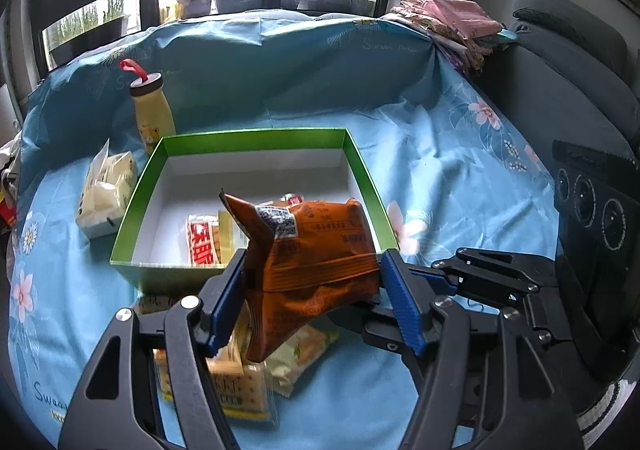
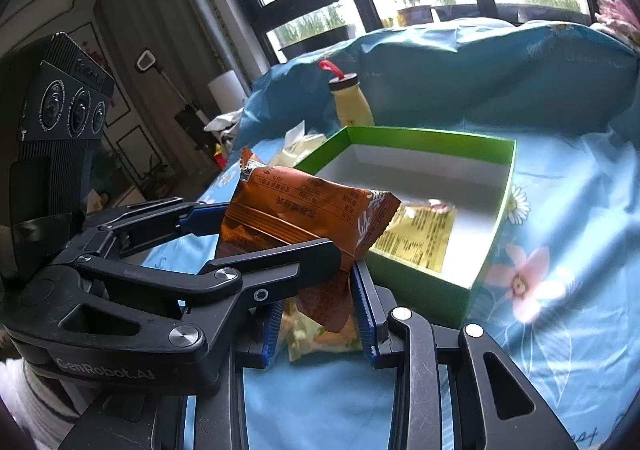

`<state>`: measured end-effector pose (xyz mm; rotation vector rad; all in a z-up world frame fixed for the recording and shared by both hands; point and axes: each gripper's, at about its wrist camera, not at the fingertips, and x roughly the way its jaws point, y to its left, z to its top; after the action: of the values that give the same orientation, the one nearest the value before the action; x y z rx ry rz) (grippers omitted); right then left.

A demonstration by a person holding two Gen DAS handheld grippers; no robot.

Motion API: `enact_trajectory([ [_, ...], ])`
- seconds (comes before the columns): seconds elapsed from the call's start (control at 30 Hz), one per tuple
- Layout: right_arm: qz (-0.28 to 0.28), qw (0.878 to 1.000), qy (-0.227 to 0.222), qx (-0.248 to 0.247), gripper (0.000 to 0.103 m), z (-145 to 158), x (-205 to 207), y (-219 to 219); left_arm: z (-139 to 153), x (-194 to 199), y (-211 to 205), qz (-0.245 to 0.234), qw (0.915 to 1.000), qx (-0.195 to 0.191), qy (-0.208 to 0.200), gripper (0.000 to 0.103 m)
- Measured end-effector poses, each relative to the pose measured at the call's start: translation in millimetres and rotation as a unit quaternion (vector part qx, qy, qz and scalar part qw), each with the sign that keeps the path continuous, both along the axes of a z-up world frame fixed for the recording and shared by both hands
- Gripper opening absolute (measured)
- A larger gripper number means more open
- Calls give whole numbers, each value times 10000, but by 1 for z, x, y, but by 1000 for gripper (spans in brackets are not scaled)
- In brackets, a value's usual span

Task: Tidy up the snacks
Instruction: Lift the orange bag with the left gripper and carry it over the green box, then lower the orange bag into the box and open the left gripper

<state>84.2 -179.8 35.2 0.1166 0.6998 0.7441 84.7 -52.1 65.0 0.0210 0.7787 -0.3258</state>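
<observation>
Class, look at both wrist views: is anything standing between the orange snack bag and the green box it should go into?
Nothing visible blocks it. The orange snack bag, clamped in the left gripper, hangs just short of the green box's near wall. The box is open-topped; only a few packets lie at its near end, with bare floor behind them.

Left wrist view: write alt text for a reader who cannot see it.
The left gripper clamps an orange snack packet between blue-padded jaws, in front of an open green box holding a few snacks. More packets lie below on a blue floral cloth; a yellow bottle stands behind.
</observation>
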Motion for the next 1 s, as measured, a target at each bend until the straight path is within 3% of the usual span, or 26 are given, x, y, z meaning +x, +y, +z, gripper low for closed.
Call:
enact_trajectory([
  [0.27,-84,9999,-120,-18,35,8,32,0,6,31,-1,-32,9999,8,-98,65],
  [0.47,-127,9999,-55,-75,35,4,56,0,-1,58,3,-9,9999,-158,65,66],
  [0.8,-145,9991,250,-320,35,-13,92,10,-27,96,14,130,9970,-447,618,66],
  [1.0,-208,9966,613,-514,35,-33,104,15,-51,107,20,213,9911,-708,1107,68],
])
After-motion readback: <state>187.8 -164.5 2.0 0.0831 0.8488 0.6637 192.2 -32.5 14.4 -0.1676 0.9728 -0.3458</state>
